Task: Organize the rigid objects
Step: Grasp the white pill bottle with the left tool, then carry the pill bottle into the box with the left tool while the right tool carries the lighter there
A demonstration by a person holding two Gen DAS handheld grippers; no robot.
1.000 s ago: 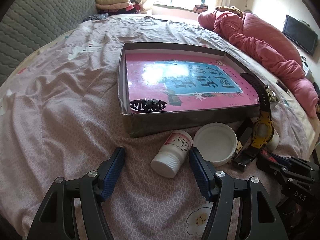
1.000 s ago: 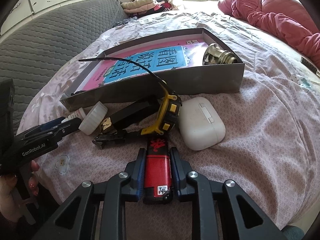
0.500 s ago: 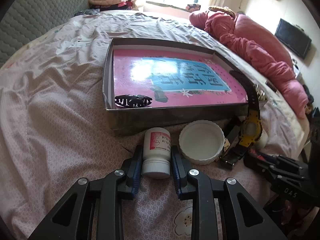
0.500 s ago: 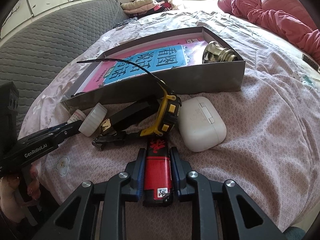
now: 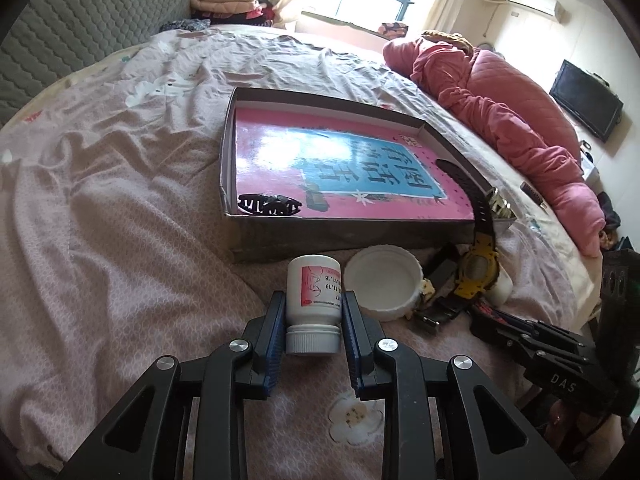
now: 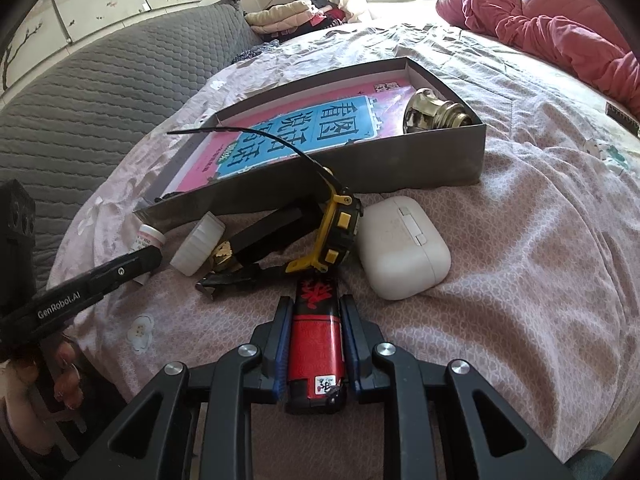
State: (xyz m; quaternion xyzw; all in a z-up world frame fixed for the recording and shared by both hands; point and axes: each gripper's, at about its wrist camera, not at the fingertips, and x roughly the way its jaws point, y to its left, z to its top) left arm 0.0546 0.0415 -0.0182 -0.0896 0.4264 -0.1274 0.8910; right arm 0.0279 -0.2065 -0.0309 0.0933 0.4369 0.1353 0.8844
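Note:
My left gripper (image 5: 313,300) is shut on a white pill bottle (image 5: 313,300) with a pink label, cap toward me, just in front of the grey box (image 5: 320,240). My right gripper (image 6: 314,312) is shut on a red and black lighter (image 6: 317,336) low over the bedsheet. The box holds a pink and blue book (image 5: 340,168), a black hair clip (image 5: 268,204) and a brass knob (image 6: 432,114). A white lid (image 5: 382,286), a yellow and black watch (image 6: 336,232), a black clip tool (image 6: 248,276) and a white earbud case (image 6: 402,246) lie before the box.
A red quilted coat (image 5: 520,128) lies at the bed's far right. A grey padded headboard (image 6: 80,100) runs along the left. Folded clothes (image 5: 224,0) sit near the window. A small dark remote (image 6: 622,116) lies on the sheet at right.
My left gripper moved onto the pill bottle and closed on it; the bottle now points straight ahead between the fingers. My right gripper stays shut on the lighter, hardly moved.

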